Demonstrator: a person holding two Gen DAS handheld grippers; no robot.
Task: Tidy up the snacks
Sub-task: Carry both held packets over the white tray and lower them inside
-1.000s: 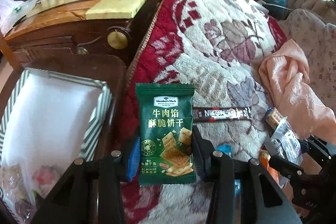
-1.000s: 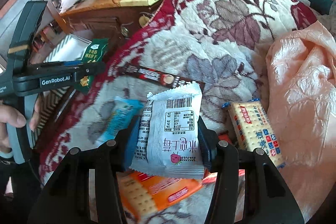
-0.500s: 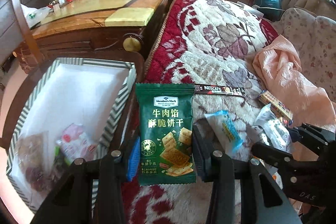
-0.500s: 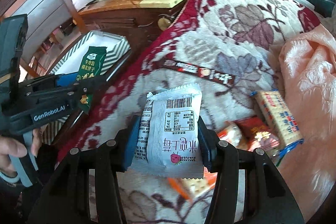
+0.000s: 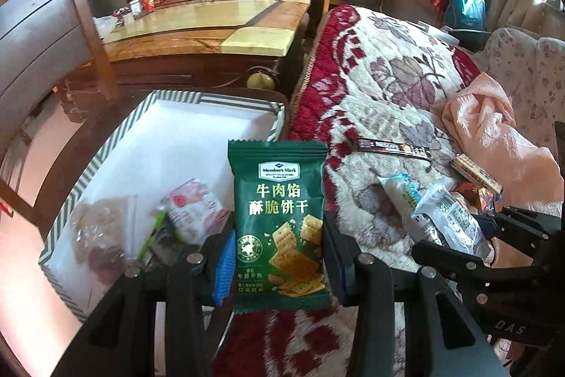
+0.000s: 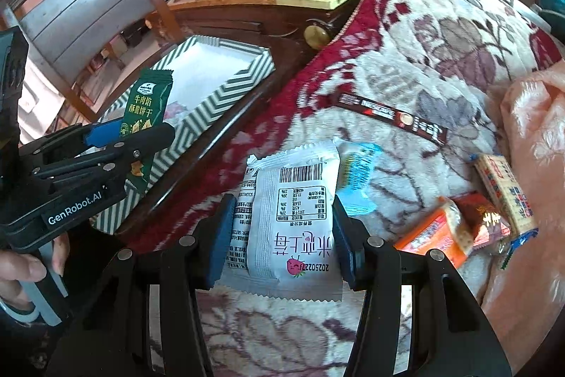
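Floral red-and-cream blanket (image 6: 441, 59) covers the bed, with one striped box (image 5: 106, 158) standing on a dark wooden stand to the left of it. Left gripper (image 5: 279, 253) pinches one green cracker packet (image 5: 279, 218) upright between its two fingers; the box lies beyond and left of those fingers, with about three small packets (image 5: 190, 211) inside, one pink and two see-through. Right gripper (image 6: 282, 228) pinches one white strawberry packet (image 6: 293, 218) between its two fingers, above the blanket. Beyond these fingers lies one dark coffee stick (image 6: 392, 117) and, just past the right finger, one blue wrapper (image 6: 360, 175). To the right of the fingers sit one orange packet (image 6: 434, 235), one red packet (image 6: 483, 218) and one cracker sleeve (image 6: 505, 189), close together beside one pink cloth (image 6: 529, 147).
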